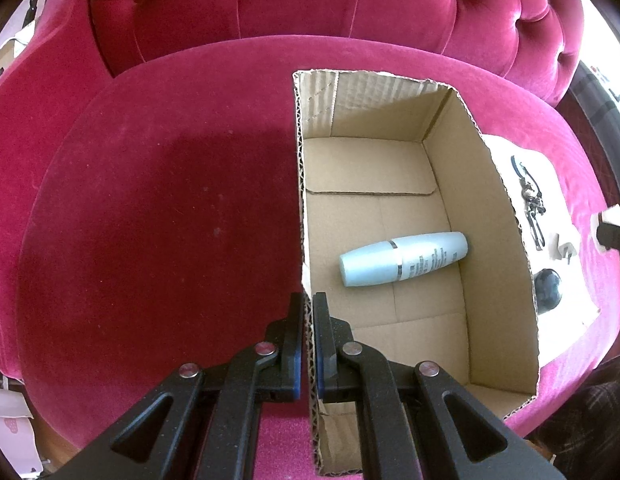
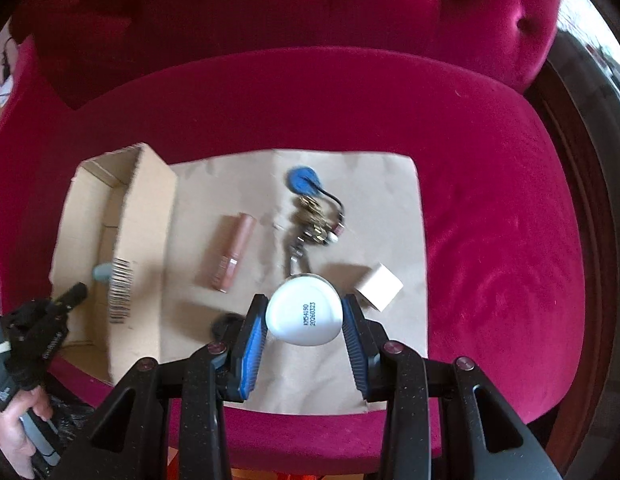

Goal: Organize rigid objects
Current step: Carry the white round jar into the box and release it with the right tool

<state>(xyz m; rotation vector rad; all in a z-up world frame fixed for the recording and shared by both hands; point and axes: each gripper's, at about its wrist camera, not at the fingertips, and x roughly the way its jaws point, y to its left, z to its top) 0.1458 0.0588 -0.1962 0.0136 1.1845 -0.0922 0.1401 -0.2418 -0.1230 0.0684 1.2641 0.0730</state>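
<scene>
Cardboard makes up the box [image 1: 389,216], which sits on the pink velvet seat [image 1: 158,208] with its open top up. The left gripper [image 1: 308,312] is clenched on the box's near left wall, one finger outside and one inside. A pale blue bottle [image 1: 403,258] lies on its side on the box floor, toward the right wall.

Right of the box a sheet of brown paper [image 2: 238,176] covers the seat. The right gripper [image 2: 305,318] grasps a white bottle [image 2: 305,316], its base with a printed code facing the camera, above the paper's near edge. On the paper lie a pink tube [image 2: 234,258] near the box, a blue-tagged bunch of keys [image 2: 311,216] toward the far edge, and a white cube [image 2: 378,286] just right of the white bottle.
</scene>
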